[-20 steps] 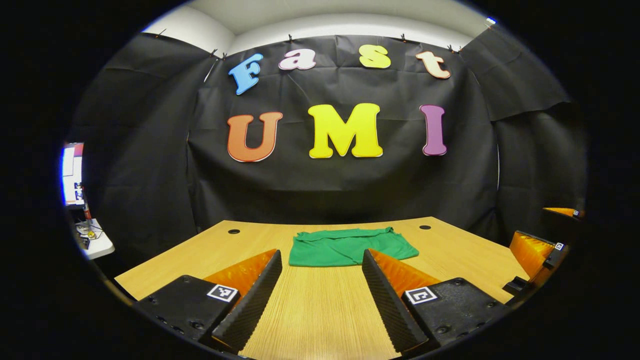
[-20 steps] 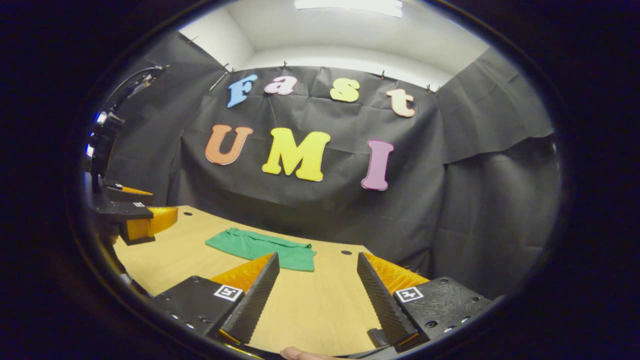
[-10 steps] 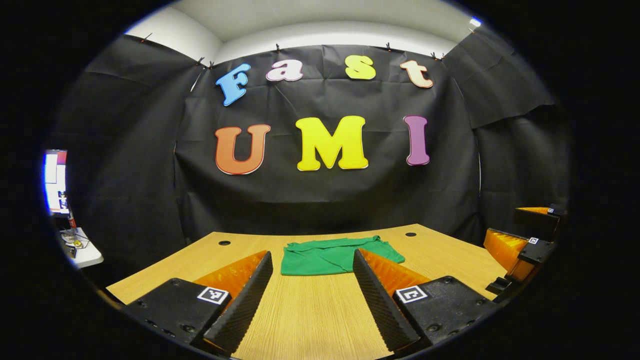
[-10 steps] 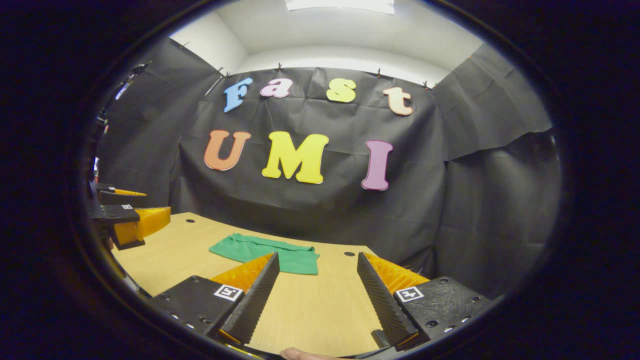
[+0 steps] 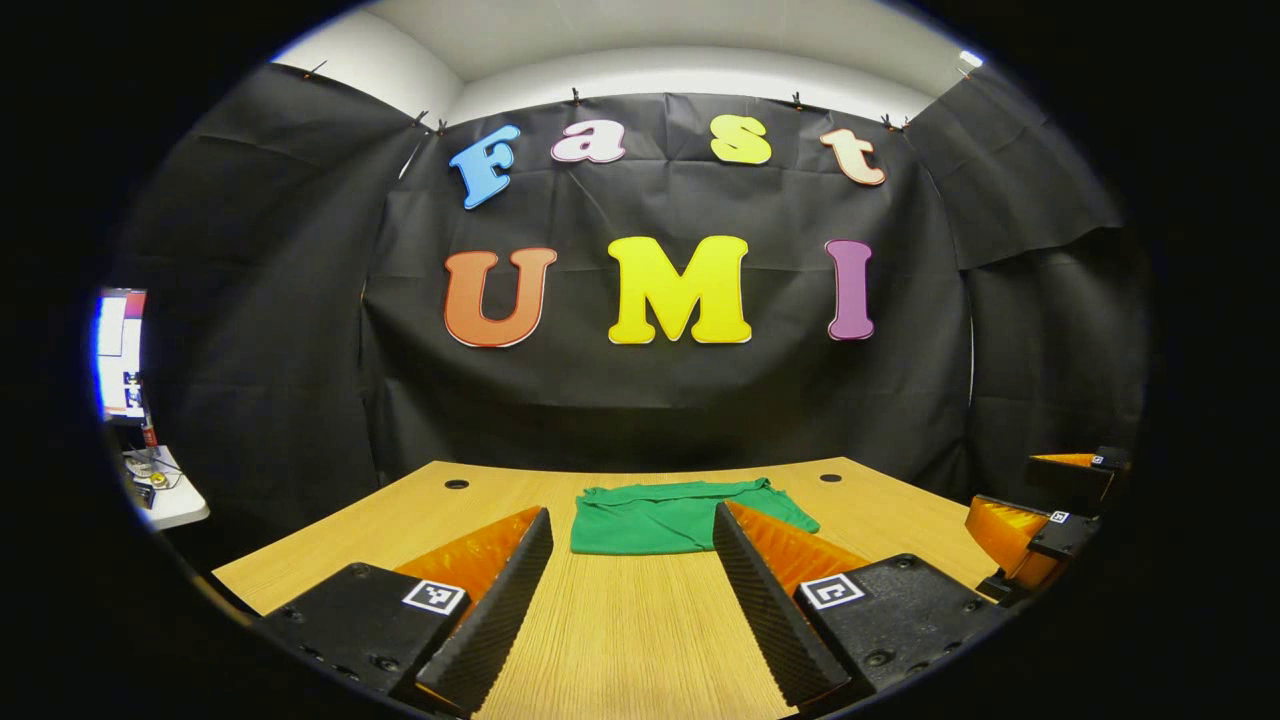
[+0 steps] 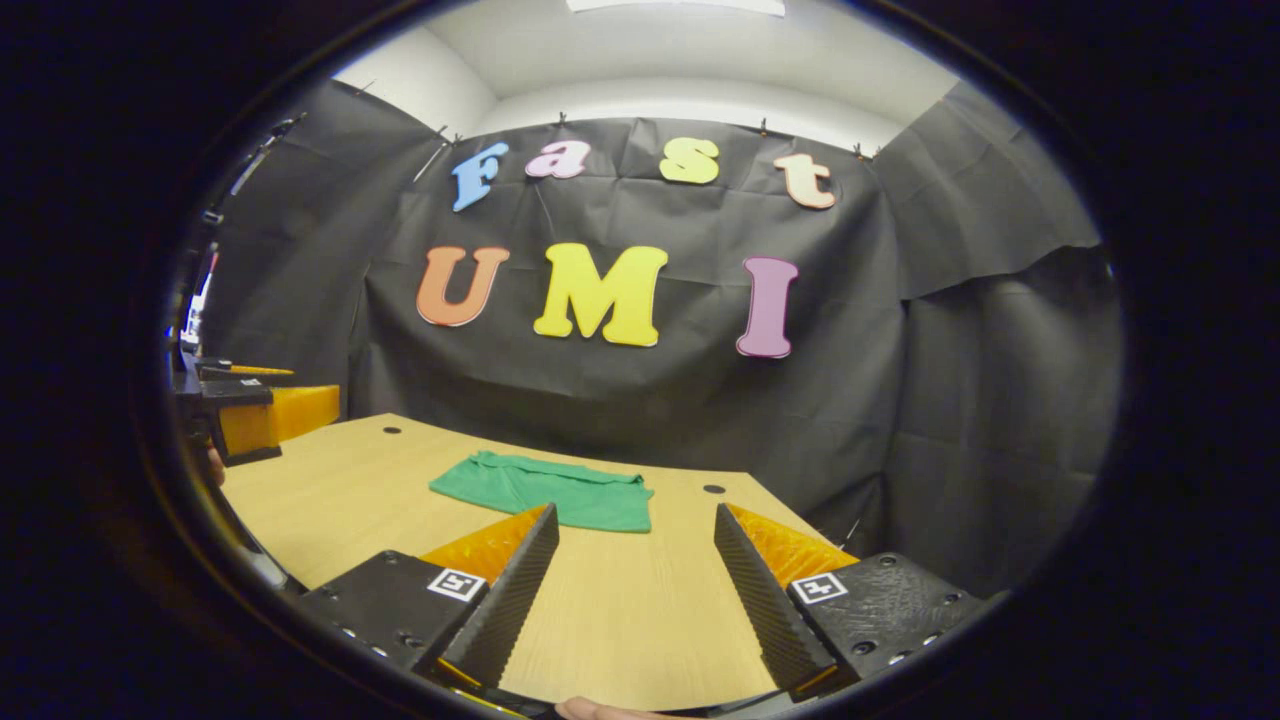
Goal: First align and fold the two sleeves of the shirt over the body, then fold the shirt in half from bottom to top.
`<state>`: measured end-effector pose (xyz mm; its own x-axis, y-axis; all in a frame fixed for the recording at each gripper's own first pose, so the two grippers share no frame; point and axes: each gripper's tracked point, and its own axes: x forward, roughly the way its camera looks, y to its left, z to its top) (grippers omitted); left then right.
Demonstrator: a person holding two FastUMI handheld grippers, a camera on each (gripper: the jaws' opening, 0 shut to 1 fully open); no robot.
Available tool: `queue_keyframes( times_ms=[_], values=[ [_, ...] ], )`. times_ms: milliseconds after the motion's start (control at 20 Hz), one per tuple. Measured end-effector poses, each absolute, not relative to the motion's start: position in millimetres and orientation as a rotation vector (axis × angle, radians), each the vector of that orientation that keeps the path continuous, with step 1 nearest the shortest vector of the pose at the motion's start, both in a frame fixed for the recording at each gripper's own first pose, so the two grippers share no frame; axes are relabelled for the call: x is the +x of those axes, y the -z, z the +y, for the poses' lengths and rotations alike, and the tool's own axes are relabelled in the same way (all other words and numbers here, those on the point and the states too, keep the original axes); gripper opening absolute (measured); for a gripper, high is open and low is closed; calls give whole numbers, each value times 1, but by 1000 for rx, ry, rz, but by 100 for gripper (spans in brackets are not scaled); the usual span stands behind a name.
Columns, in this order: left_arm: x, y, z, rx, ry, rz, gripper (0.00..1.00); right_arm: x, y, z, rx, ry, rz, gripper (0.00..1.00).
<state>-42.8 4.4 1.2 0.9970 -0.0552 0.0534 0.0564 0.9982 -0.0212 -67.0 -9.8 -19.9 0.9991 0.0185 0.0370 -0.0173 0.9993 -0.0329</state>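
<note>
A green shirt (image 5: 680, 515) lies folded into a compact flat shape on the wooden surface (image 5: 620, 630), toward the far edge near the black cloth wall (image 5: 660, 380). In the left gripper view the left gripper (image 5: 632, 530) hangs above the near part of the surface with its fingers (image 5: 500, 610) spread wide apart and nothing between them; the shirt sits beyond the tips, straight ahead in the gap, not touched. At the right edge of that view the right gripper (image 5: 1040, 500) shows farther off, above the surface's right side. In the right gripper view the right gripper (image 6: 632, 525) likewise has its fingers (image 6: 505, 600) spread open and empty over the surface (image 6: 620, 620), and the shirt (image 6: 545, 490) lies ahead and slightly to the left of the gap, apart from both tips. The left gripper (image 6: 255, 415) appears at the left edge of this view, raised above the surface's corner. A bit of a fingertip (image 6: 590, 710) of the person shows at the very bottom. Two small dark round holes (image 5: 456, 484) mark the surface on either side of the shirt, near the back. A small white table (image 5: 165, 495) with a lit screen (image 5: 118, 355) above it stands outside the booth, at the far left in the left gripper view.
</note>
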Motion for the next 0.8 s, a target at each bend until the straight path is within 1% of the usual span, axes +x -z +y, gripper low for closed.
queue_keyframes(
  times_ms=[250, 400, 500, 550, 650, 800],
  values=[
    [-43, -3, 4, -25, 63, -51, 100, -66, 22, -8, -33, -18, -30, 95],
    [-44, -3, 2, -21, 67, -54, 100, -66, 24, -4, -42, -28, -28, 97],
    [-44, -2, 1, -15, 72, -54, 100, -66, 26, -2, -50, -33, -27, 95],
    [-42, 0, 4, -17, 67, -51, 100, -65, 26, -2, -53, -32, -26, 97],
    [-39, 2, 8, -25, 61, -41, 100, -62, 28, -1, -56, -35, -21, 95],
    [-38, 4, 11, -31, 52, -32, 100, -61, 35, 0, -56, -41, -6, 97]
  ],
)
